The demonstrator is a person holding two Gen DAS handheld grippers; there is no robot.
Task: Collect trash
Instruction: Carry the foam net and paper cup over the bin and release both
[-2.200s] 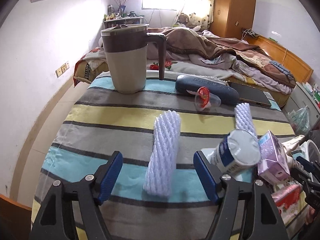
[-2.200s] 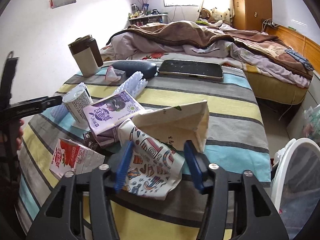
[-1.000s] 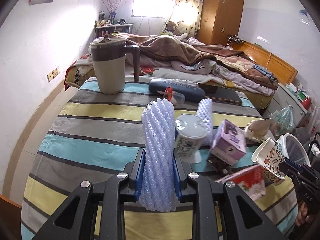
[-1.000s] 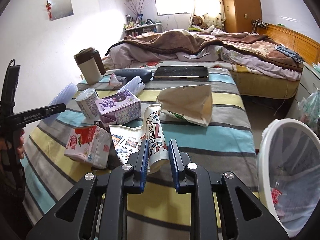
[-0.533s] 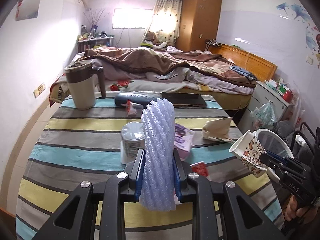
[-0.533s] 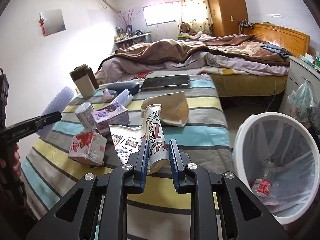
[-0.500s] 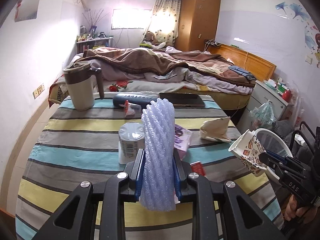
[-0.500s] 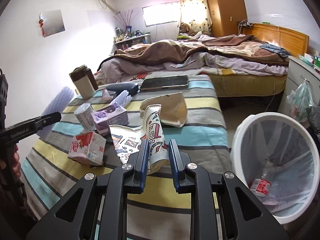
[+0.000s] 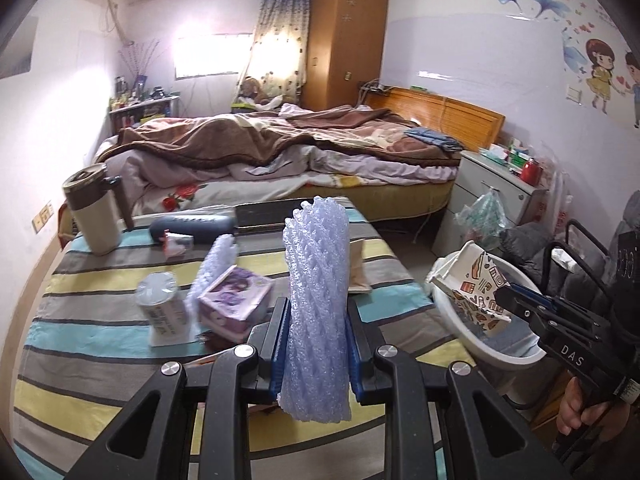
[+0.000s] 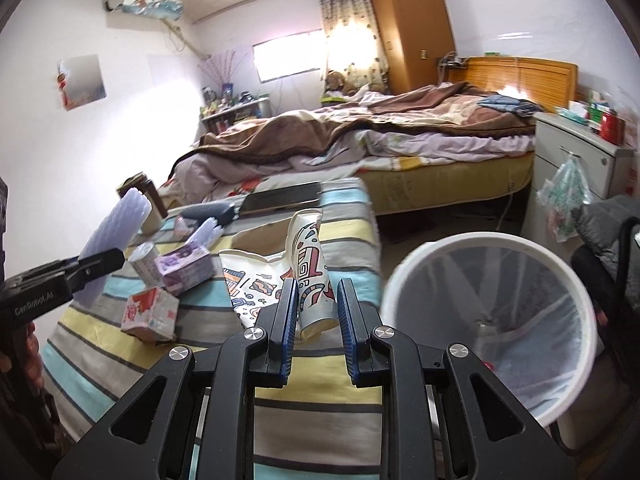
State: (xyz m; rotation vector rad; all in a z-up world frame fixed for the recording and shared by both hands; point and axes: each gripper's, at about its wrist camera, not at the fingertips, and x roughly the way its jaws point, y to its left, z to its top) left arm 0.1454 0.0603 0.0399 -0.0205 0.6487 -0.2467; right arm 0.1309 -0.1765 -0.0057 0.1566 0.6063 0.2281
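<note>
My left gripper (image 9: 316, 344) is shut on a pale foam net sleeve (image 9: 316, 296), held upright above the striped table; it also shows in the right wrist view (image 10: 116, 232). My right gripper (image 10: 317, 316) is shut on a patterned paper cup (image 10: 310, 264), held beside the rim of the white mesh bin (image 10: 488, 320). In the left wrist view the cup (image 9: 476, 284) hangs over the bin (image 9: 480, 344). On the table lie a second foam sleeve (image 9: 216, 264), a white can (image 9: 160, 304), a purple carton (image 9: 236, 300), a red carton (image 10: 148, 312) and a flattened patterned cup (image 10: 248, 280).
A mug (image 9: 94, 212), a dark case (image 9: 192, 224) and a tablet (image 9: 272, 212) sit at the table's far end. A beige paper bag (image 9: 360, 264) lies near the right edge. A bed (image 9: 280, 152) stands behind, a nightstand (image 9: 496, 196) to the right.
Both grippers rose and swung right with their loads. The cup now hangs at the bin's rim, and the bin fills more of the right wrist view.
</note>
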